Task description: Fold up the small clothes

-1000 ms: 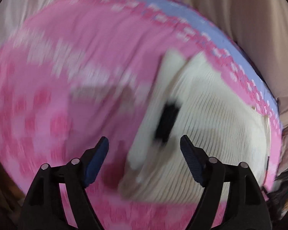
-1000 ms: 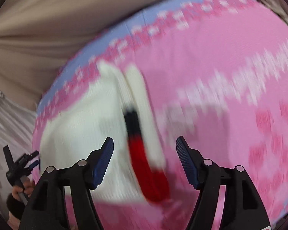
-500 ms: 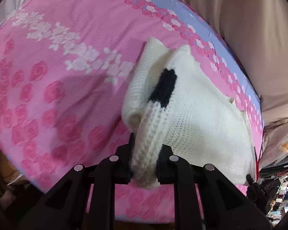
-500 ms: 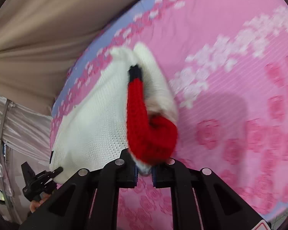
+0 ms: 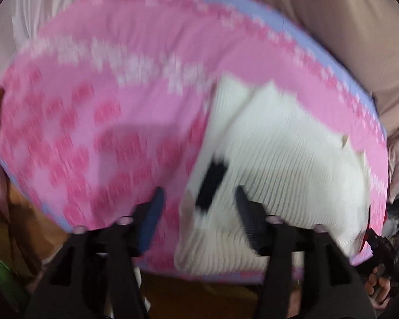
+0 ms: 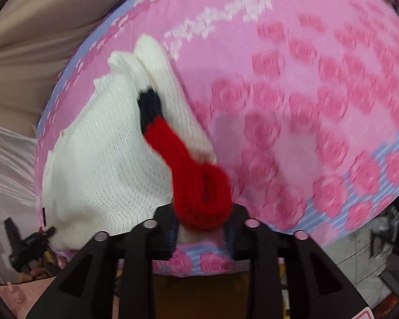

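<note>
Left tongs (image 5: 198,210): jaws opening, spread, nothing pinched; the black-marked edge of the white knit garment (image 5: 279,159) lay between them.
Right tongs (image 6: 202,235): jaws opening around the red cuff (image 6: 202,199); whether the pads pressed it, I could not tell.
Garment: ahead of both tongs, on the pink rose-print cloth (image 6: 306,93) over the table.
Risk: the released cuff could spring back and undo the fold; a departing jaw could snag the loose knit.
</note>
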A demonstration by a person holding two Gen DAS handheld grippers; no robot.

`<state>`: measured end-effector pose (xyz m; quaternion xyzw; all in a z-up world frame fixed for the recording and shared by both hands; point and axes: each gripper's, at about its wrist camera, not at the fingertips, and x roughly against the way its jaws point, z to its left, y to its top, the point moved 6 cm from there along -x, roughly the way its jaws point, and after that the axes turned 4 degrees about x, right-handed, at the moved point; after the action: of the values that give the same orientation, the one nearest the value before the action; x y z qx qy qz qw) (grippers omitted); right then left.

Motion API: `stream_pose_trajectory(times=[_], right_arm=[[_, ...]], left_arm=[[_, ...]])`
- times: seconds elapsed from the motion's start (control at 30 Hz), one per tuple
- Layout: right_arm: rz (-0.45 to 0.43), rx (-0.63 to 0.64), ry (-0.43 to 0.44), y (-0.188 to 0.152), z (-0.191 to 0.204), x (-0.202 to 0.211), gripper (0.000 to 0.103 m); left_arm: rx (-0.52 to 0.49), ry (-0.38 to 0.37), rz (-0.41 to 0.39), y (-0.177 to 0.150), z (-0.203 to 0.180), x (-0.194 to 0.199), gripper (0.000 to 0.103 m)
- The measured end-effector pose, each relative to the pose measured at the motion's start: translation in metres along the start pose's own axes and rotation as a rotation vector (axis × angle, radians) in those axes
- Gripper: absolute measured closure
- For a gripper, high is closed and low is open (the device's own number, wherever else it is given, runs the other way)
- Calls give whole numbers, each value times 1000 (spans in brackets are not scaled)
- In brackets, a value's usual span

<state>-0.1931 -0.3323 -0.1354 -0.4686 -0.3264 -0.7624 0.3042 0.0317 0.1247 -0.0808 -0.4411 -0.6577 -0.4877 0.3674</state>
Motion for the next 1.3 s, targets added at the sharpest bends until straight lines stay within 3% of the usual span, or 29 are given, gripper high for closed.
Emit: stream_pose_trajectory(times=[0.1,0.17,0.27,0.33,0.37,0.4,0.43,0.47,0.5,0.53,0.6,0.7,0.77,0.87,0.97,1.03,1.07,1.17,1.23,1.3], right_arm=[[-150,79,-58,36,15,24,40],[-202,116,-32,64,32,26,40],[-227,163,9,103,69,4,40],[-205,209,33,120,93,-20,40],[-189,223,29,124,102,-31,41],[-170,234,6,128,108,-45,42],[-155,238,-8,129,110,-55,46],[-140,240,-17,128,114,-64,76],[-132,232,-7,127,116,-68,95],[-139,213,16,129,117,-64,95],[-253,169,109,135,120,-28,96],[-349,118,160,151,110,14,96],[-331,97,127,162,94,6,96],[-184,97,10,160,68,-56,98],[-201,69,36,163,67,-59,94],[-217,42,34,164,72,-42,84],[-242,51,7,163,74,-29,79],[-317,141,22,145,98,8,76],[-264,255,78,122,133,8,76],[-149,402,165,80,189,-12,77]], left_arm=[[0,-50,-58,38,-20,0,31],[-2,-92,-72,57,-42,-18,28],[1,-98,-9,70,-59,-60,29],[32,-93,57,68,-62,-90,50],[40,-89,78,65,-63,-100,74],[45,-71,78,63,-63,-102,90],[64,-84,71,63,-62,-99,91],[82,-101,53,64,-62,-93,93],[92,-124,18,68,-61,-79,93],[86,-136,-9,72,-61,-68,93],[79,-130,-40,81,-60,-57,94],[90,-93,-21,85,-52,-75,97],[94,-51,16,85,-51,-101,97],[43,-7,-16,82,-56,-108,97],[-14,19,-21,81,-66,-91,92],[-15,44,-84,80,-62,-61,82],[-10,34,-105,77,-63,-47,70],[-53,-59,-79,53,-89,-24,67],[-133,-108,-14,26,-122,-28,66],[-219,-129,66,-2,-151,-43,66]])
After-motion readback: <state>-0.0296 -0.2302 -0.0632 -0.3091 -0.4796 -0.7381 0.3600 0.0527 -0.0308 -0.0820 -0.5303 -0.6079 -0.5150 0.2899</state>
